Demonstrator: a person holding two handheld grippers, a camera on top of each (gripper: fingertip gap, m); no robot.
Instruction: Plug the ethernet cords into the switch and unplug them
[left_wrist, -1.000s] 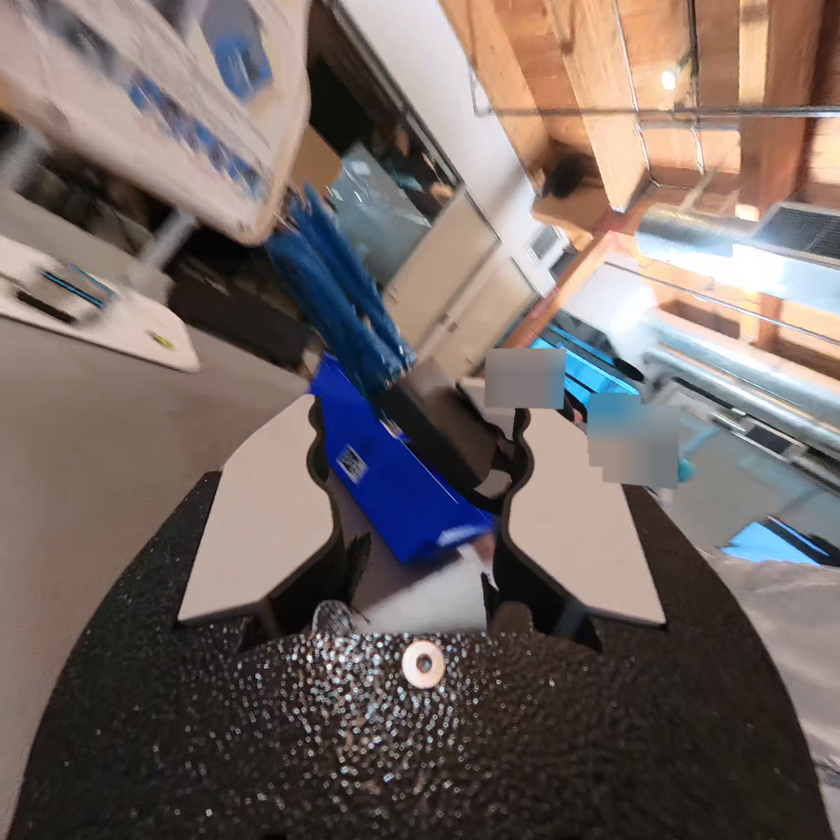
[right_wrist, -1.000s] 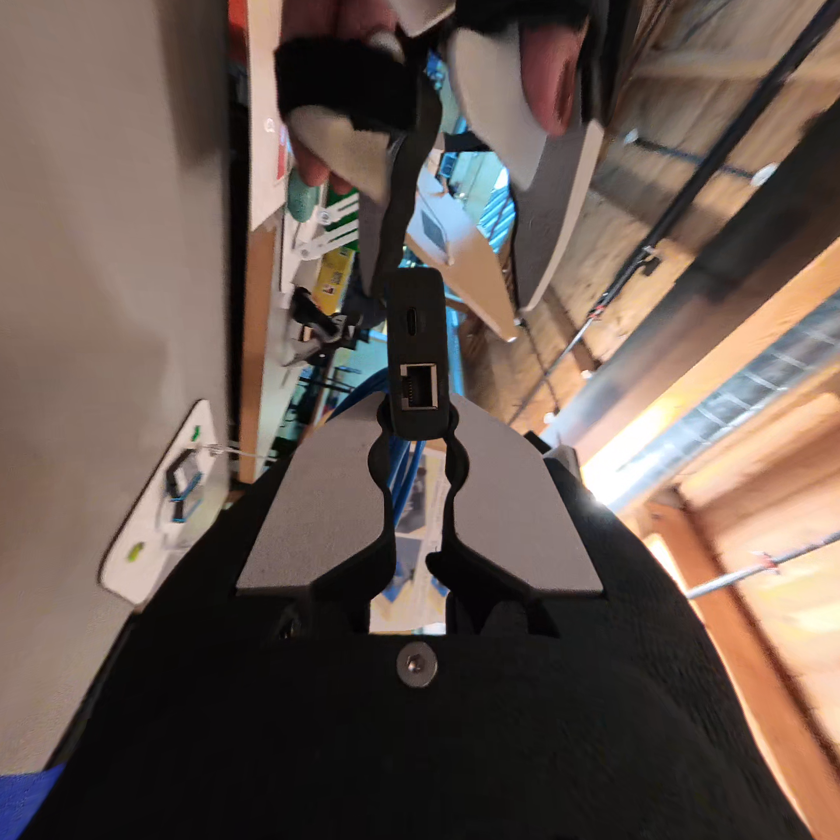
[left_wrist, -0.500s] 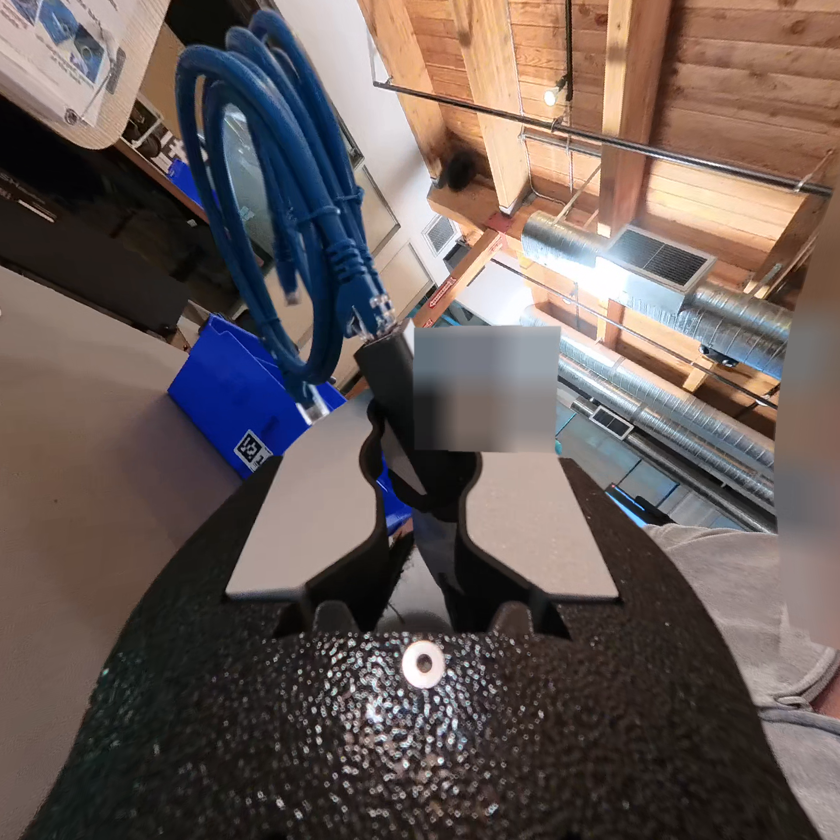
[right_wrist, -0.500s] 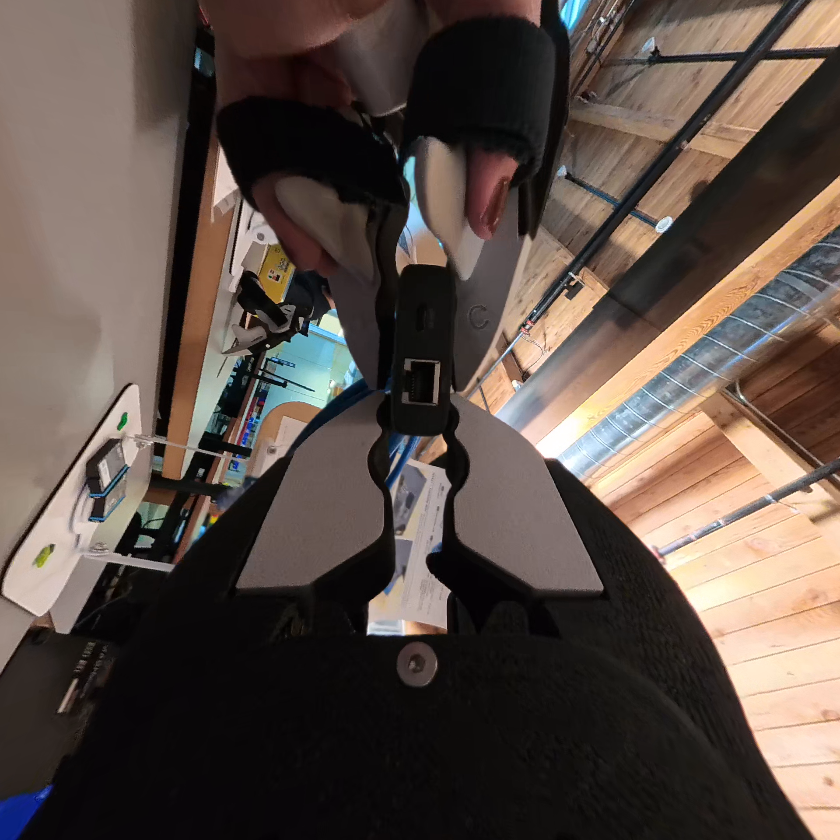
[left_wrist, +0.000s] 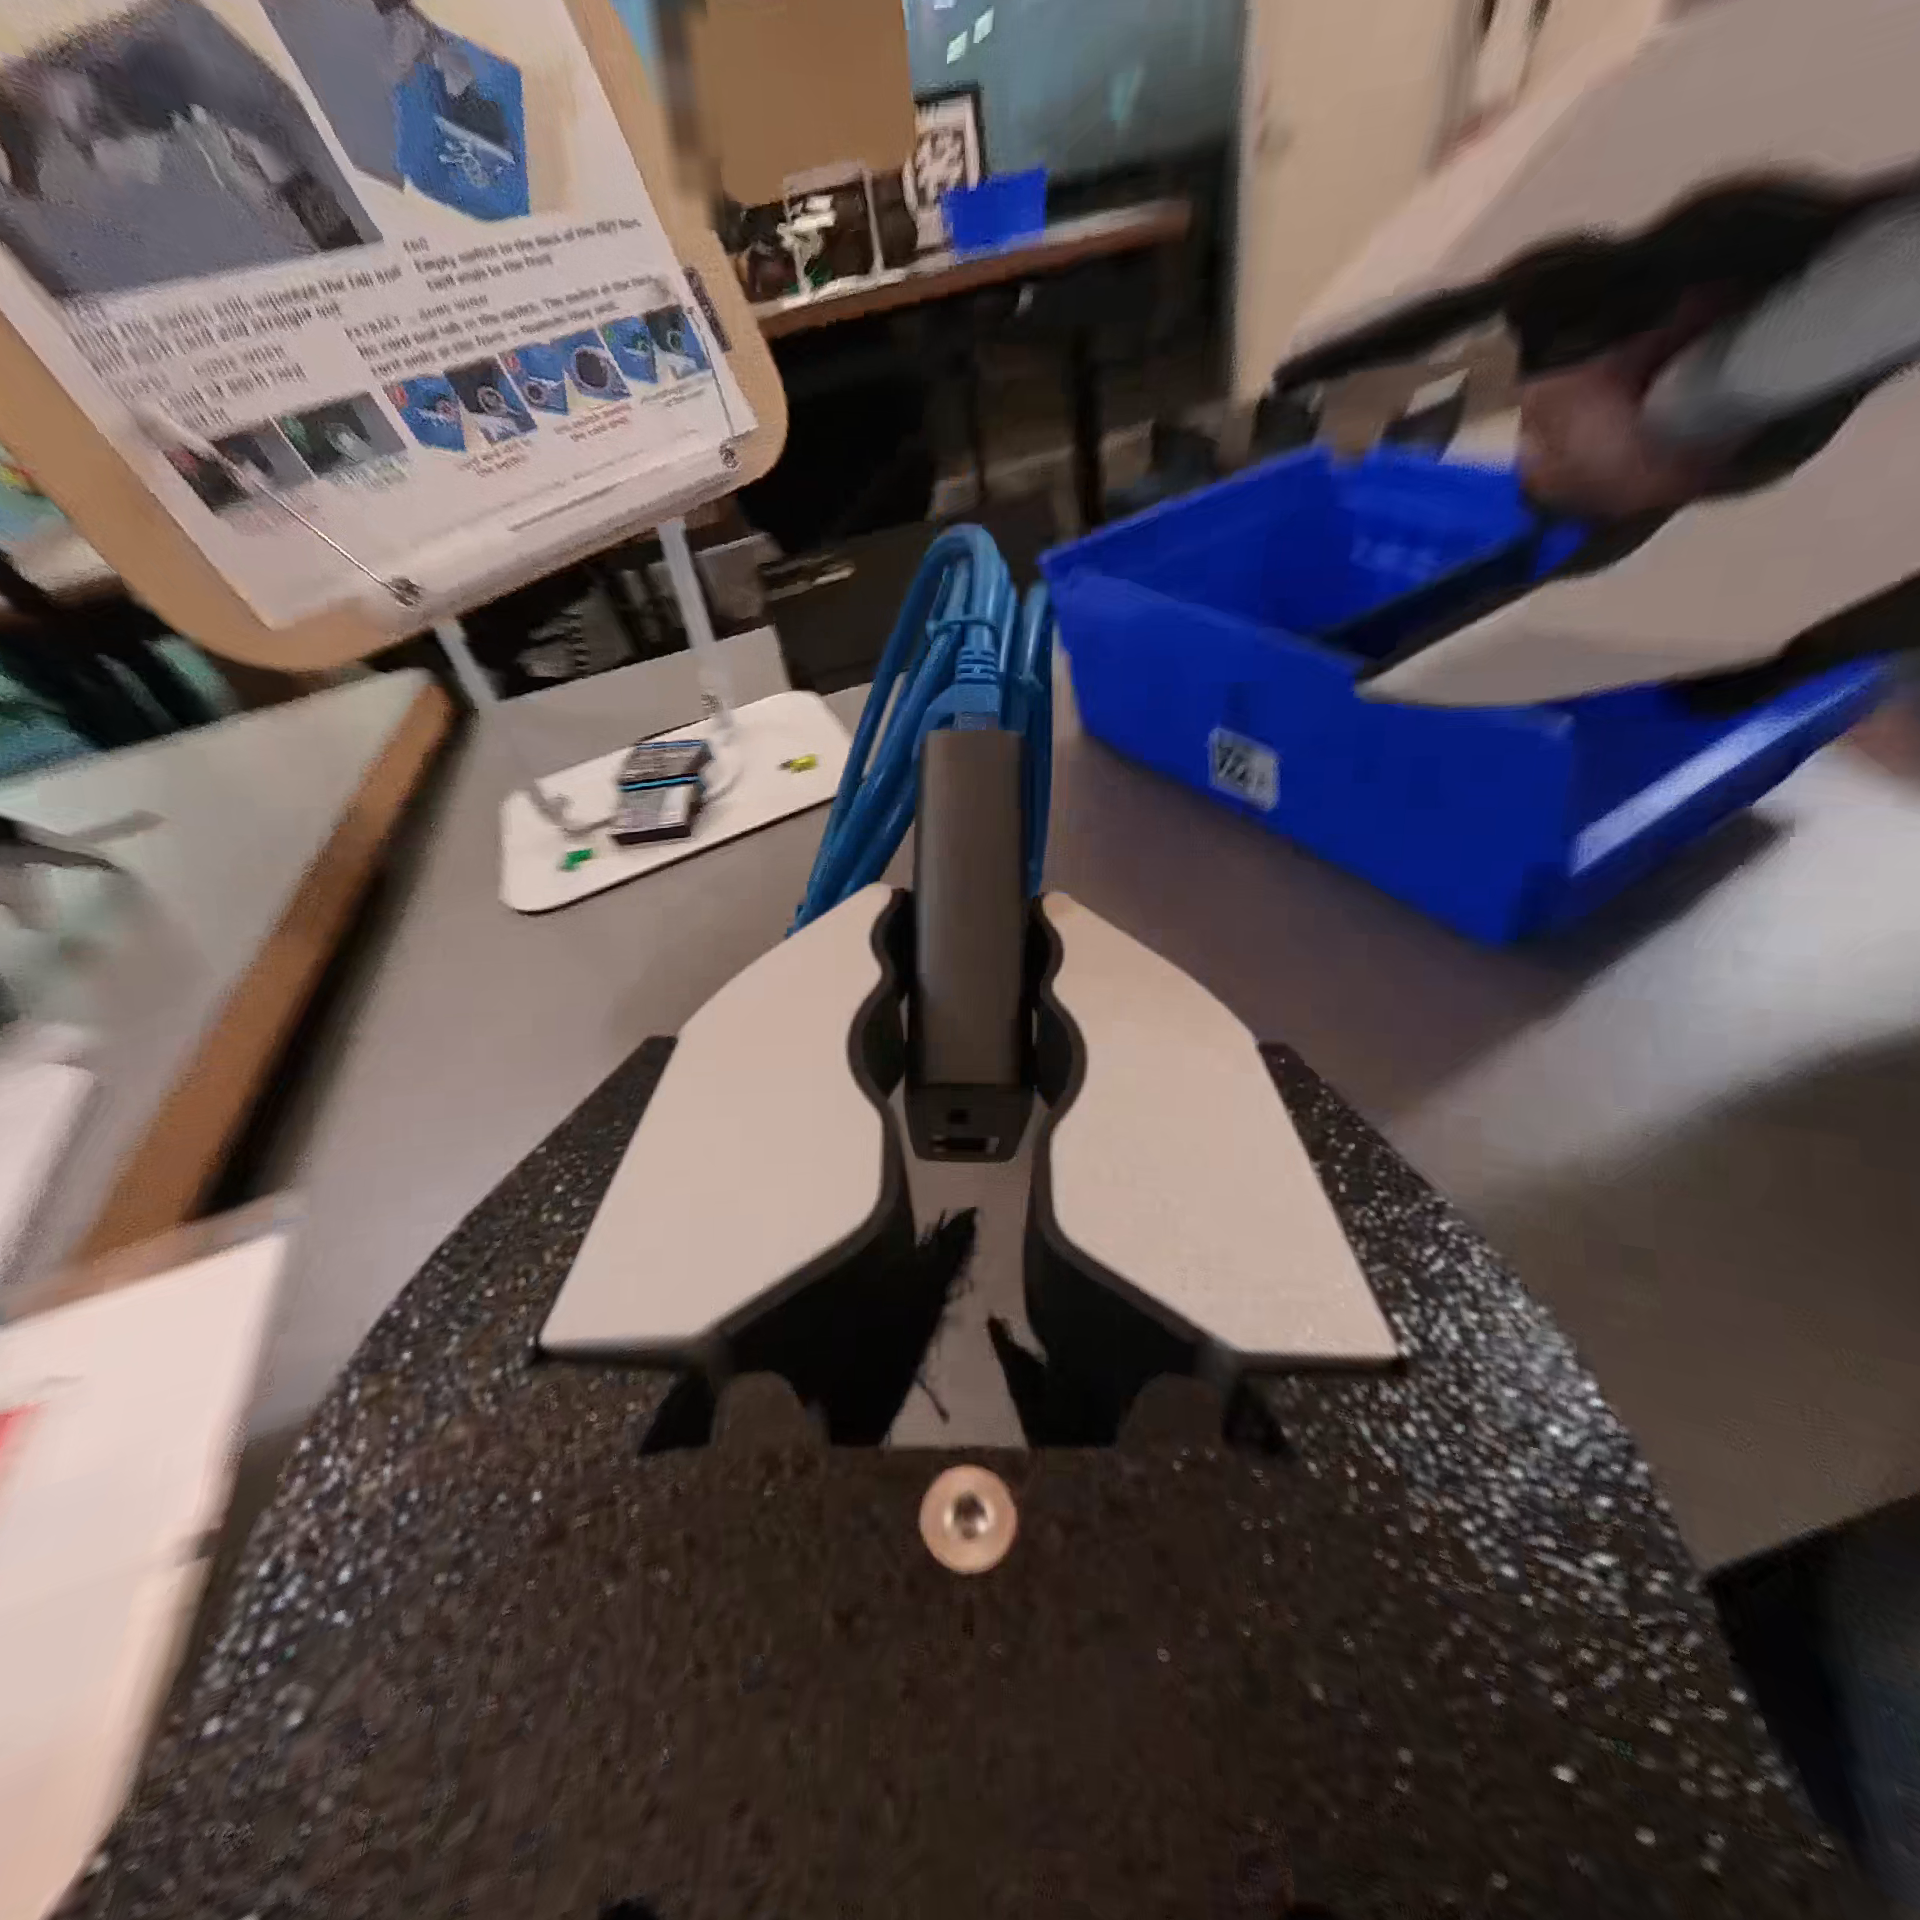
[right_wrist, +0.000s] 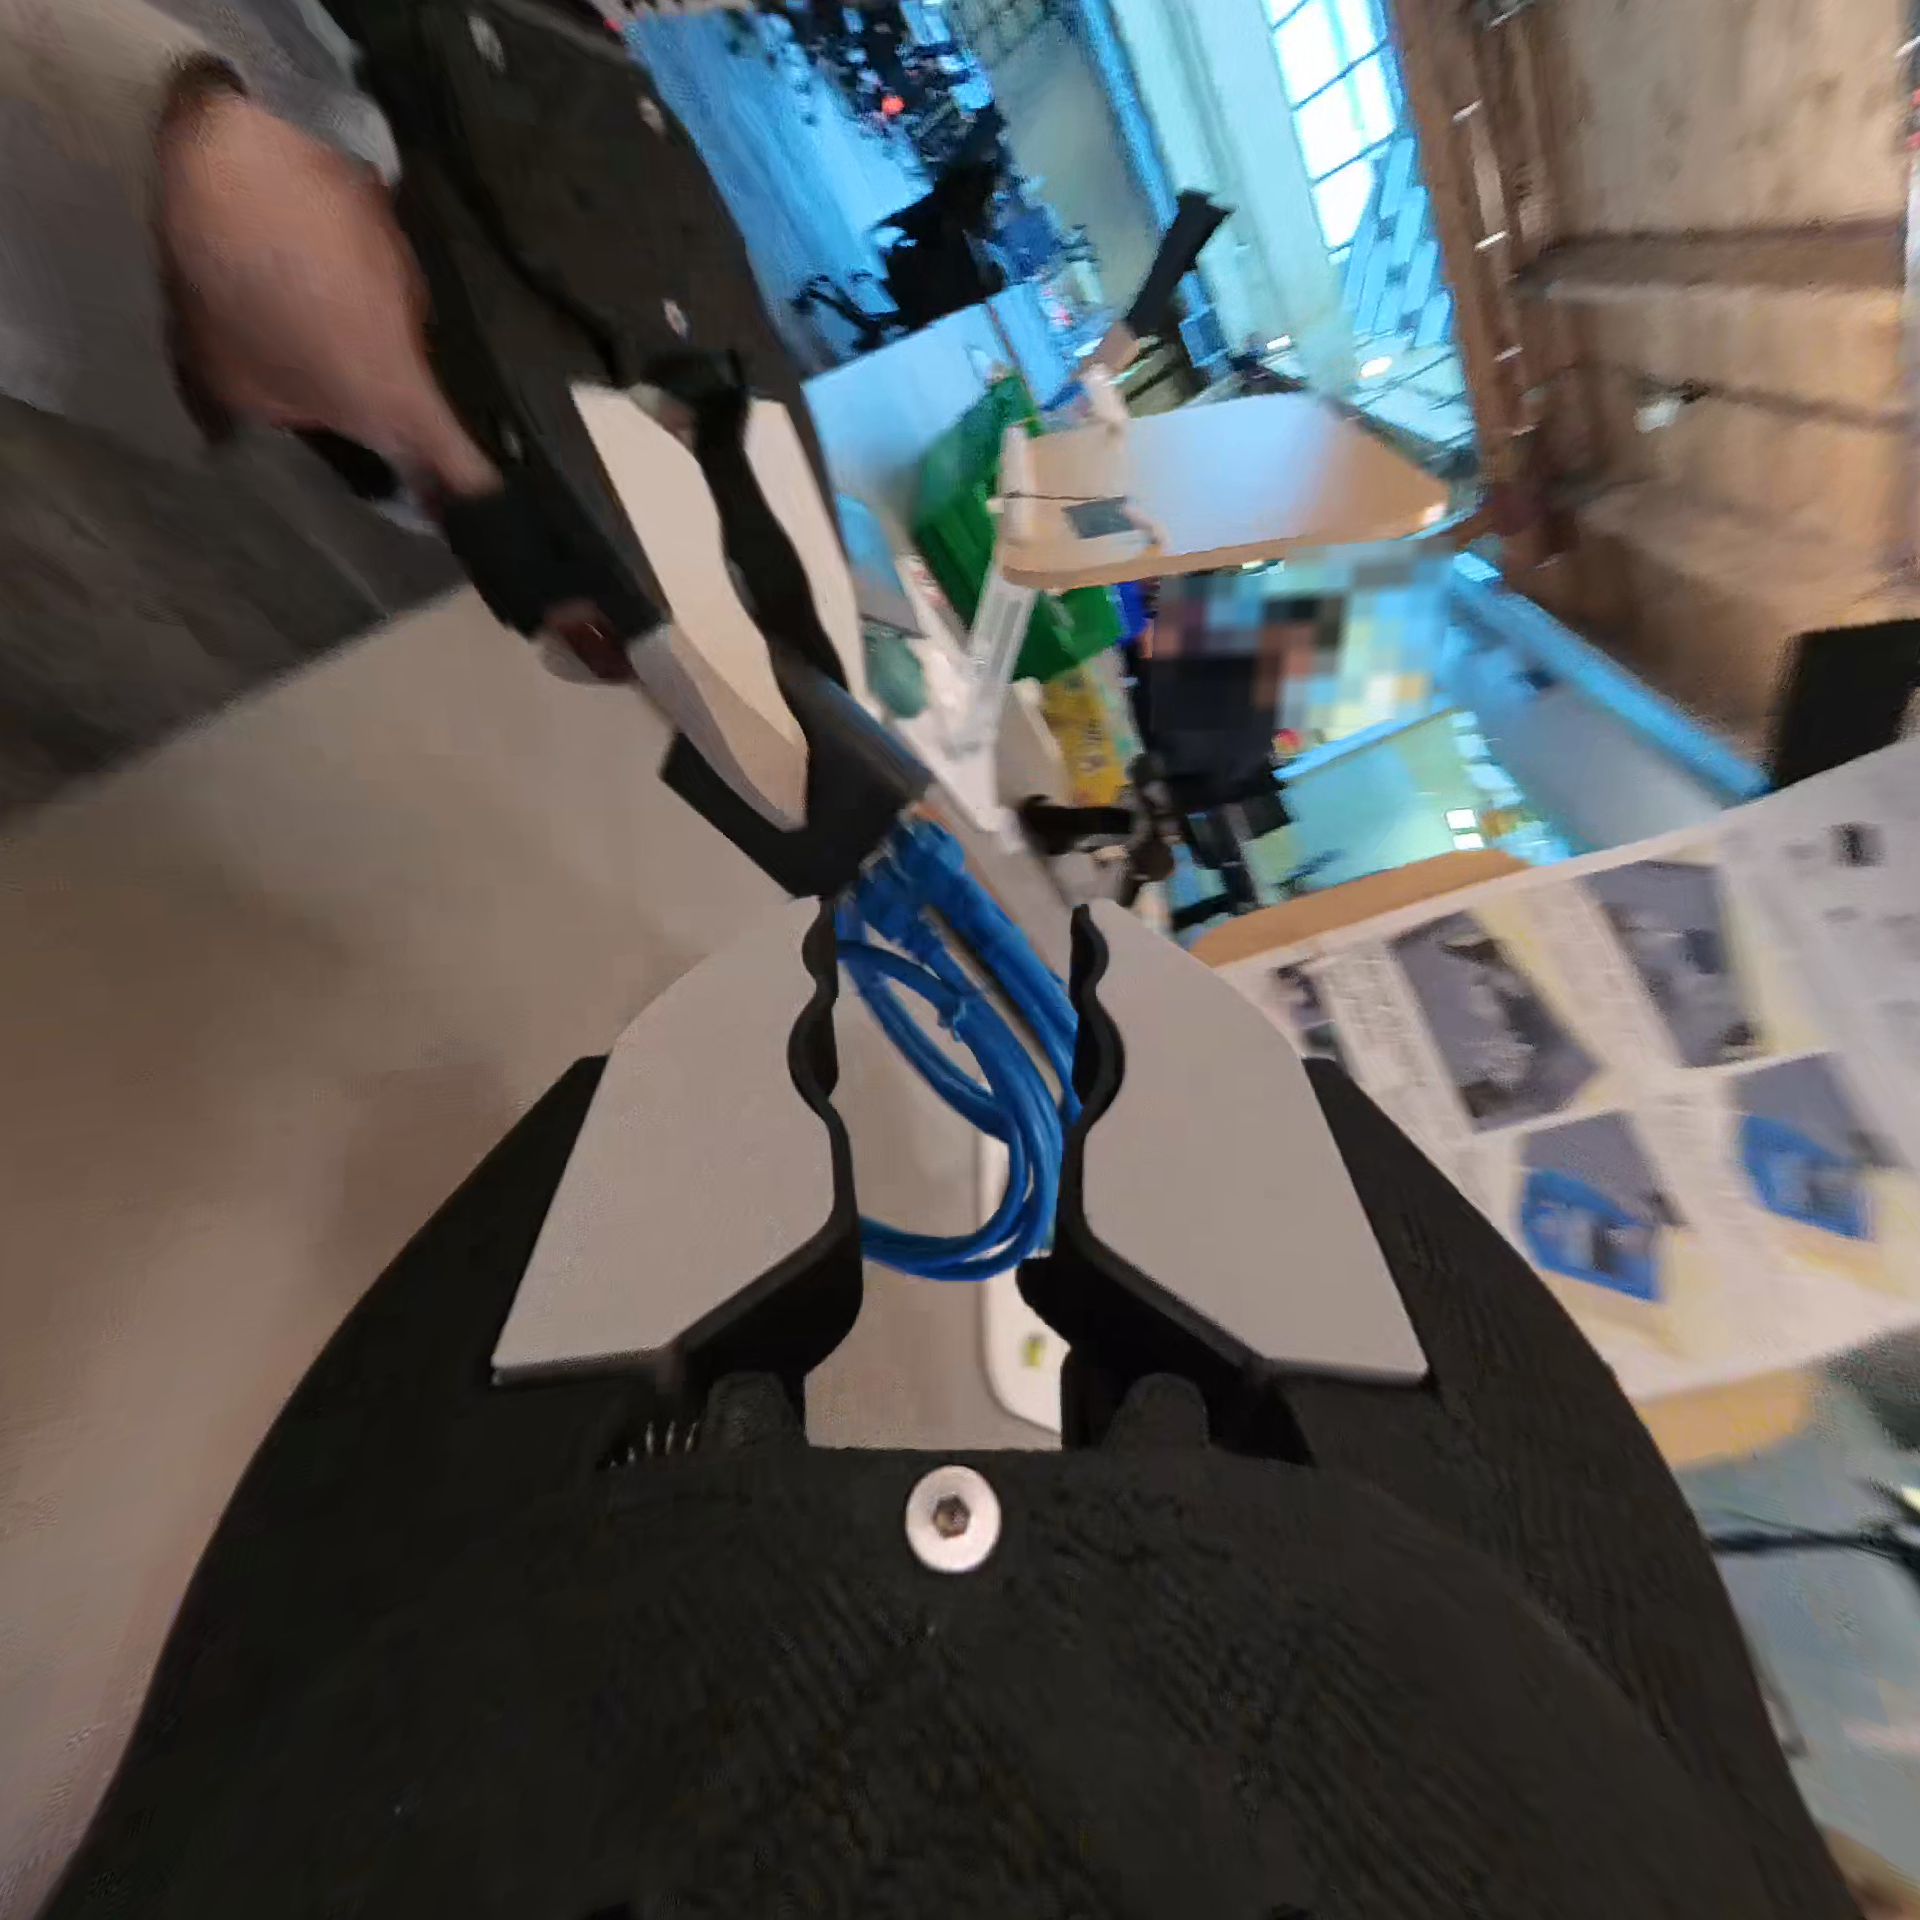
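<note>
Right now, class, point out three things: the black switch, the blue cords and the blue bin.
switch (left_wrist: 966, 914): left wrist view, top face of its long body.
blue cords (right_wrist: 997, 1122): right wrist view, hanging loop.
blue bin (left_wrist: 1351, 748): left wrist view, front wall.

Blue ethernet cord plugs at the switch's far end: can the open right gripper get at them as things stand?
Probably yes. The right gripper is open, nothing in its grasp, and the plugs hang exposed below the switch, which the left gripper clamps.
</note>
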